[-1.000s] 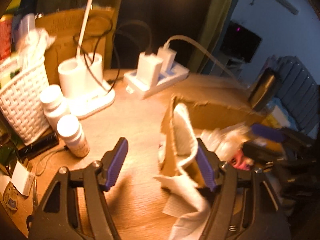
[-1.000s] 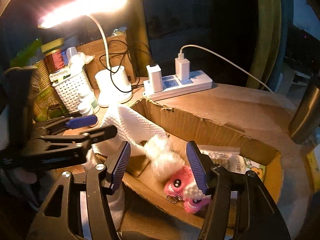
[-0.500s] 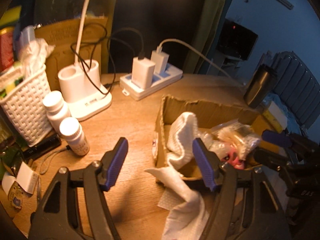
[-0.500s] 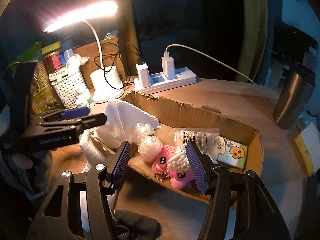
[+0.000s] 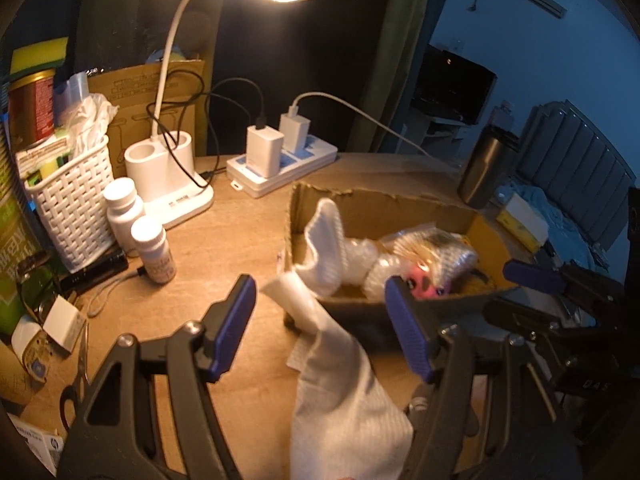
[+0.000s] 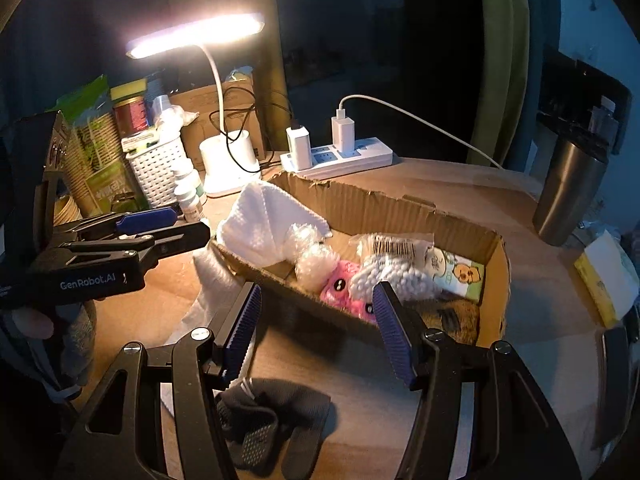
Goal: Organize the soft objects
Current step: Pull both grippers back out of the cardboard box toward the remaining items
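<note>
Step in hand: both tongs hang above the tabletop [image 5: 248, 240] with nothing in them, so this reads as the pause between one item and the next.
Left tongs [image 5: 320, 326]: jaws apart, gripping nothing; the white cloth [image 5: 340, 380] lies below and between them but no pad touches it.
Right tongs [image 6: 316, 330]: jaws apart, empty, poised over the near wall of the cardboard box [image 6: 400, 210] at frame centre.
Box contents: pink plush toy [image 6: 342, 288], bubble-wrap bundle [image 6: 314, 258], bag of white balls [image 6: 394, 276], a small printed packet [image 6: 460, 274] at the right end.
White cloth, position: half in the box at its left end, the rest draped over the rim and trailing onto the tabletop toward the lower centre of the left view.
Dark fabric piece [image 6: 272, 420]: on the tabletop outside the box, at the bottom of the right view, below the right tongs.
Progress, judged: most soft things are boxed; the cloth's tail and the dark piece remain out.
Next move calls for: lowering one pair onto the loose cloth or the dark piece, pinching a fold rather than a flat layer, then lifting clear of the rim before letting go.
Risk: dragging the cloth could pull the boxed part back out.
</note>
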The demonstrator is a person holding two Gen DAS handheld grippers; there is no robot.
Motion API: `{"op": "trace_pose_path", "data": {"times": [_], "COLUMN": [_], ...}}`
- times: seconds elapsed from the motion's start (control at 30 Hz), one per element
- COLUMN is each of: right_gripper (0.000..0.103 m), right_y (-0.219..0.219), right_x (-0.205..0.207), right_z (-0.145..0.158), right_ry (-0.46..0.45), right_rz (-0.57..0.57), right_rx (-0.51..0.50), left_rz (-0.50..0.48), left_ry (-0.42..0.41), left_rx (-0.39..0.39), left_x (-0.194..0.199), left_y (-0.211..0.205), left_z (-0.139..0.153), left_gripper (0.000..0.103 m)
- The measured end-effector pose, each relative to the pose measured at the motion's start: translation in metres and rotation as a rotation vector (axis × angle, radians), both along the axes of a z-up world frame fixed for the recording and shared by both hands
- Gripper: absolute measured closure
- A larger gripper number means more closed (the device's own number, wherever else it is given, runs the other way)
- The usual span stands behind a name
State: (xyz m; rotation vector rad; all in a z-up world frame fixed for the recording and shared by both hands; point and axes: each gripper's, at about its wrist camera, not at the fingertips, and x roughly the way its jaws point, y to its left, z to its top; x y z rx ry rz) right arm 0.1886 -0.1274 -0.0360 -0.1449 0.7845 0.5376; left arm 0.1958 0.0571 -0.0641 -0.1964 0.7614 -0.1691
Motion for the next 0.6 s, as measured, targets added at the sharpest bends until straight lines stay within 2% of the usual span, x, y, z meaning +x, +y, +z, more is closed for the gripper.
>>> {"op": "trace_pose_path", "data": {"times": [0.6], "right_gripper": [0.042], "right_y": [-0.001], "right_x": [-0.032], "right_z": [-0.024], "right_ry": [0.04], "right_rz": [0.0], "right_rx": [-0.018], "left_rz": [-0.043], "left_ry": [0.017], "left_rx": [-0.01], "left_x": [-0.047], "left_y": [-0.011], "left_z": [-0.014], "left_gripper": [0.034]}}
